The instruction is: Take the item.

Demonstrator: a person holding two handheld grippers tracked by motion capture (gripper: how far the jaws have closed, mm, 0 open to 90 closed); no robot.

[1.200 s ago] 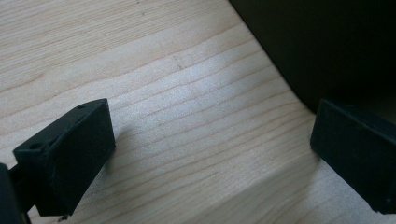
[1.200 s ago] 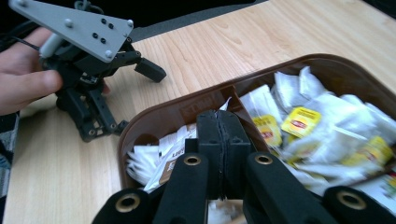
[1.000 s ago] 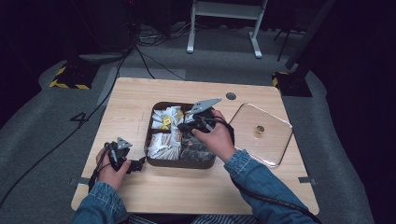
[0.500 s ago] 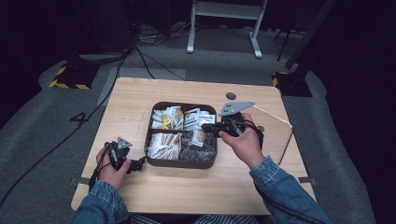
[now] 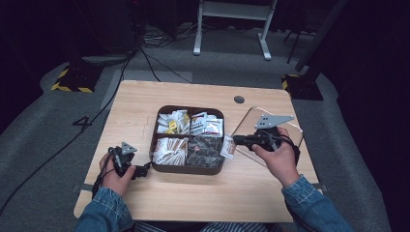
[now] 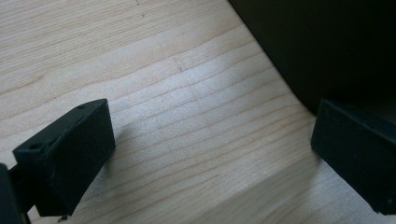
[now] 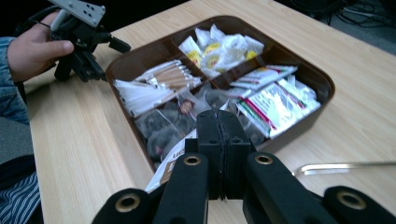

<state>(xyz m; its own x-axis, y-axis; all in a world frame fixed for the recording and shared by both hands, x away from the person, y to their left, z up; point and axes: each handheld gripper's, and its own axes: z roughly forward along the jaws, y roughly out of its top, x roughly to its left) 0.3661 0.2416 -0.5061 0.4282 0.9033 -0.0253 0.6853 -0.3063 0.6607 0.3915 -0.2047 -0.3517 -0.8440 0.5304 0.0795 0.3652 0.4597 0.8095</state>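
On the pale woodgrain table [image 5: 193,203], the right hand-held gripper [image 5: 235,140] clamps a glossy sachet [image 5: 227,147]; the left hand-held gripper [image 5: 147,169] gapes.

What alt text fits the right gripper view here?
The right gripper, jaws shut on a white packet, sits at the near wall of a brown tray of sachets. Beyond it, the left gripper rests on the wooden table.

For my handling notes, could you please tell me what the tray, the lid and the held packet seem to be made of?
Tray: probably plastic, dark brown, smooth with moulded rounded corners.
Lid: clear, glossy plastic or glass; the table's wood grain shows through.
Packet: printed paper or film, thin and flat; hard to tell which.
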